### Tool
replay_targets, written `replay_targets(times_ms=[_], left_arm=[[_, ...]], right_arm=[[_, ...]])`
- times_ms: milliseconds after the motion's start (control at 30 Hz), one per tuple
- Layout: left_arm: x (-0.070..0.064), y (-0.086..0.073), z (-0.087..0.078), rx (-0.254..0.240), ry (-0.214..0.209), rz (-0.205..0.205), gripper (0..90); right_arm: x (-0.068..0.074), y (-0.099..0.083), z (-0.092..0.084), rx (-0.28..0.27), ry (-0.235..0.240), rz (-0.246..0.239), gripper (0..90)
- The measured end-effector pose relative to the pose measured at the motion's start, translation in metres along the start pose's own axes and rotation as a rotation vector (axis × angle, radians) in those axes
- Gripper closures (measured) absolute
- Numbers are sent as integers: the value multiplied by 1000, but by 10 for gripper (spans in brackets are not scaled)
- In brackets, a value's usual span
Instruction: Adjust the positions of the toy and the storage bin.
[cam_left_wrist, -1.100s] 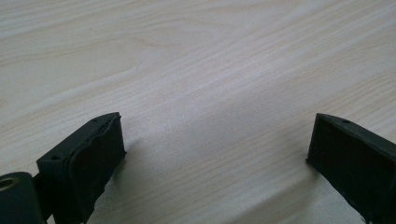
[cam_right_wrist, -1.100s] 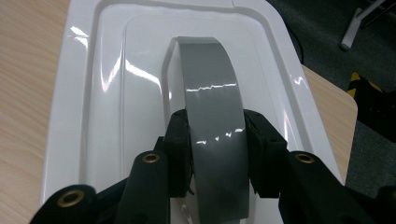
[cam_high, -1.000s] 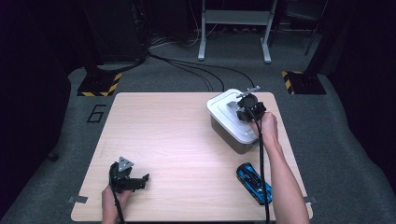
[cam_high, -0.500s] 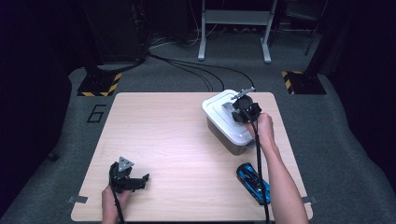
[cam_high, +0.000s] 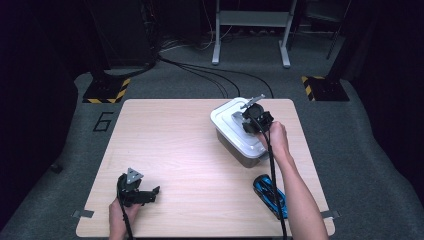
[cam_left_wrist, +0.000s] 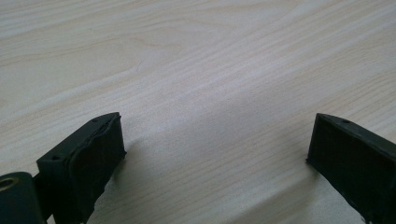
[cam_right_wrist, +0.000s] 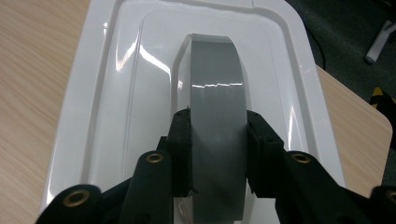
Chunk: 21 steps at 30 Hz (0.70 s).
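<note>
Tape roll (cam_right_wrist: 217, 135): one, grey, smooth and glossy, standing on edge, clamped across its width by the right tongs (cam_right_wrist: 217, 154) above the lid (cam_right_wrist: 107, 93) of a storage box (cam_high: 239, 141). Lid: one, white glossy plastic, rectangular with rounded corners and a recessed panel. Left tongs (cam_left_wrist: 215, 154): jaws wide apart, nothing between them, low over the pale wood-grain table (cam_high: 175, 140). Toy car (cam_high: 270, 195): one, blue, at the table's near right.

Light wooden table (cam_high: 165, 145) on grey carpet (cam_high: 350, 150), black cables (cam_high: 200, 72) behind it, metal stand legs (cam_high: 250, 30) beyond, yellow-black striped blocks (cam_high: 106, 91) at its far corners, dim surroundings
</note>
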<state>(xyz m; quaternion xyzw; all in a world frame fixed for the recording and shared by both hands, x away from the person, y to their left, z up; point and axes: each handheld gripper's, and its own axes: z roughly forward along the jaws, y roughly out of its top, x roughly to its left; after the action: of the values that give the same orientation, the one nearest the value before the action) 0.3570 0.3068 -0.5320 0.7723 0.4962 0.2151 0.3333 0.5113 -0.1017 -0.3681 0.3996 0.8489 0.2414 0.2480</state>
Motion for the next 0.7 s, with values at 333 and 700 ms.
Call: replay_targets(times_ms=[333,700], left_arm=[[0,0,0,-1,1,-1,37],[0,0,0,0,0,0,38]], right_arm=[[10,5,1,-8,54,-3,670],[30,16,4,-18,88,-3,671]])
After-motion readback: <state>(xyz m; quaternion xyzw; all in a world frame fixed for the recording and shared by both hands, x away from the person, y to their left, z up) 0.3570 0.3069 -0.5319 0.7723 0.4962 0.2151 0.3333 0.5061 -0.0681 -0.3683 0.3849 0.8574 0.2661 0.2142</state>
